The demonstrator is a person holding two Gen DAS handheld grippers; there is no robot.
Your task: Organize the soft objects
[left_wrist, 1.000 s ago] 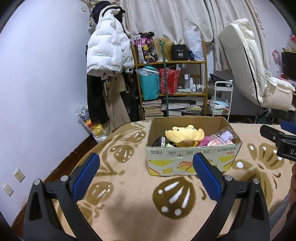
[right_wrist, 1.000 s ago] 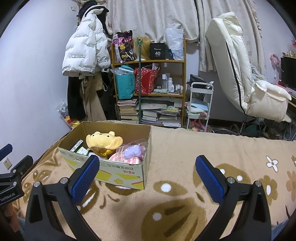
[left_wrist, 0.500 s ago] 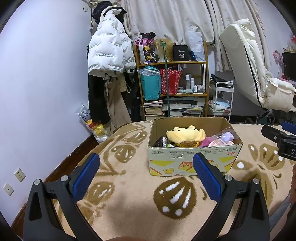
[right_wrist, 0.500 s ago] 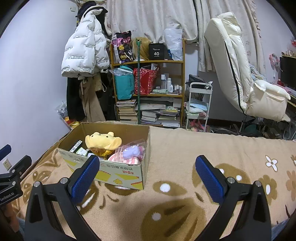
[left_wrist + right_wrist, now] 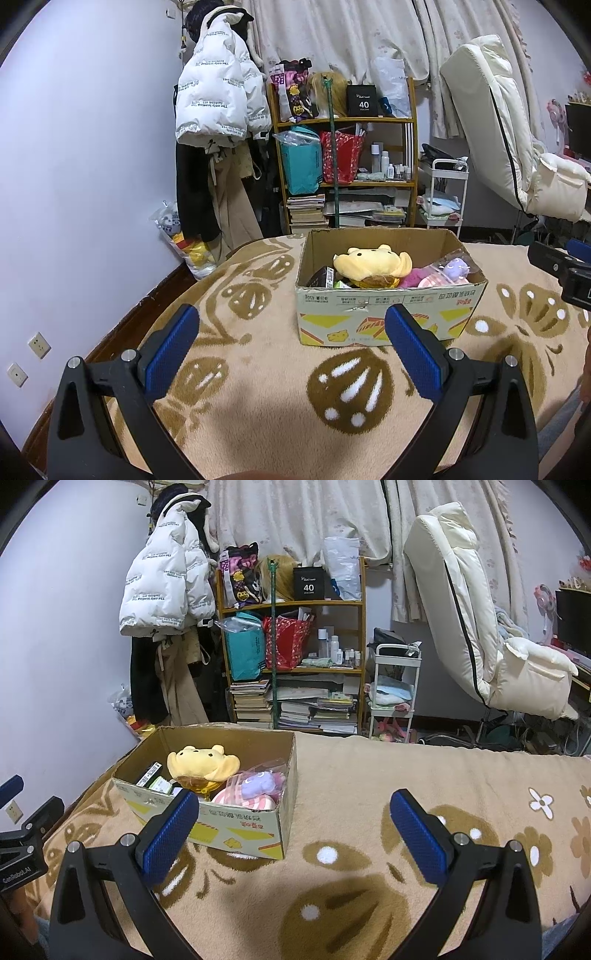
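the left gripper (image 5: 291, 334) hangs over the beige patterned blanket (image 5: 258, 398) with its blue pads spread wide and nothing between them. the right gripper (image 5: 295, 818) is likewise wide open and empty. just beyond stands an open cardboard box (image 5: 388, 317) on the blanket, holding a yellow bear plush (image 5: 371, 264), a purple plush in a clear bag (image 5: 456, 267) and a pink striped soft item (image 5: 243, 800). behind, a cluttered wooden shelf (image 5: 291, 664) and a white puffer jacket (image 5: 212, 99).
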